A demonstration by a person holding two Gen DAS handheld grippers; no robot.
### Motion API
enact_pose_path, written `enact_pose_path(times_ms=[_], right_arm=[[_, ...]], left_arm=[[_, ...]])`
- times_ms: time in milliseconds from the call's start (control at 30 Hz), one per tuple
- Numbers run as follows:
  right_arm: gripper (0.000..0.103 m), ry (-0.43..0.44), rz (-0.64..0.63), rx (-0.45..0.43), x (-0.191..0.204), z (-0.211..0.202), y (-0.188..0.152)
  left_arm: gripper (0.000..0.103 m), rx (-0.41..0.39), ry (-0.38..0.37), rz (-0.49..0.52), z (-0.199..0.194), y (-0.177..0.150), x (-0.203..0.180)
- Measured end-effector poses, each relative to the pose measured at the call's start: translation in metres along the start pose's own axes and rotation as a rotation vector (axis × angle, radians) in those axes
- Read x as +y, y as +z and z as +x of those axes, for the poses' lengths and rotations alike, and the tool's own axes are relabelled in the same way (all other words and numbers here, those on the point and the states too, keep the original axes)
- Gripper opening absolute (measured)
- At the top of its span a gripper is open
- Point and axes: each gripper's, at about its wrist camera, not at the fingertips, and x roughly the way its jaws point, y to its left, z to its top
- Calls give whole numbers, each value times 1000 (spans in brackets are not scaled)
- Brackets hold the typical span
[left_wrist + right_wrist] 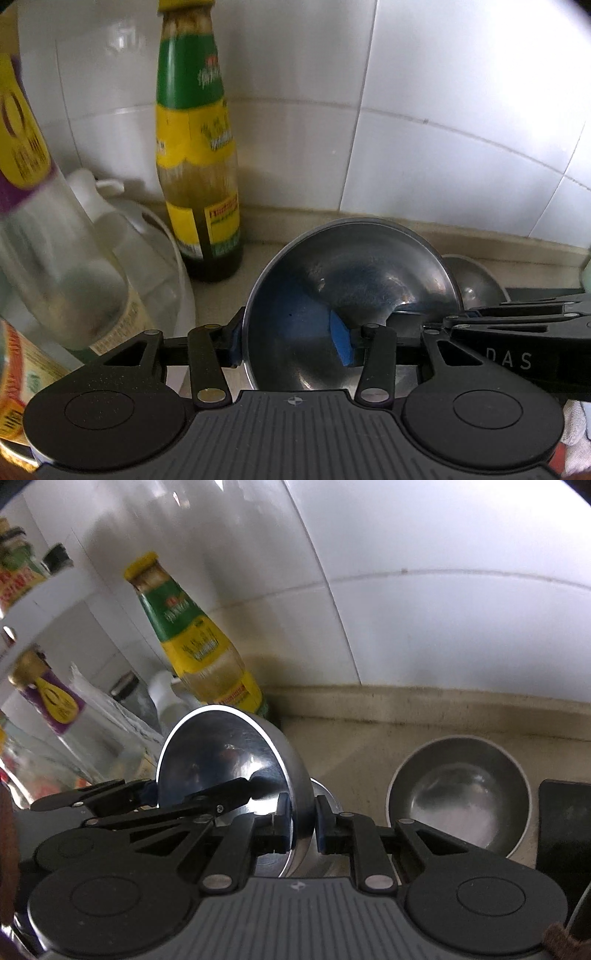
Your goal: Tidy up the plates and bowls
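A shiny steel bowl (351,288) is tilted on its side. My left gripper (291,347) straddles its left rim, one blue pad outside and one inside; the jaws stand wide, so whether they pinch the rim is unclear. My right gripper (303,823) is shut on the same steel bowl (229,764) at its right rim, pads on either side of the wall. My right gripper also shows in the left wrist view (517,325). A second steel bowl (458,794) sits upright on the beige counter to the right, and shows behind the held bowl (476,284).
A green-and-yellow sauce bottle (195,147) stands against the white tiled wall (443,110). A clear bottle with a purple and yellow label (44,221) and a white container (147,251) crowd the left. A dark flat object (565,823) lies at the right.
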Motion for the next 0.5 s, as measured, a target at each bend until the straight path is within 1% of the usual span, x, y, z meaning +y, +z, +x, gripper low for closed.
enact_pose_path(times_ms=[133, 300, 467, 500], right_arm=[[15, -16, -7, 33, -2, 14, -2], [15, -32, 4, 75, -5, 30, -3], [17, -19, 24, 76, -9, 32, -4], [17, -18, 24, 76, -9, 30, -5]], left_arm=[[52, 34, 2, -5, 12, -5, 1], [53, 47, 14, 5, 18, -10, 0], [59, 61, 17, 7, 23, -11, 5], [62, 67, 19, 11, 24, -13, 5]])
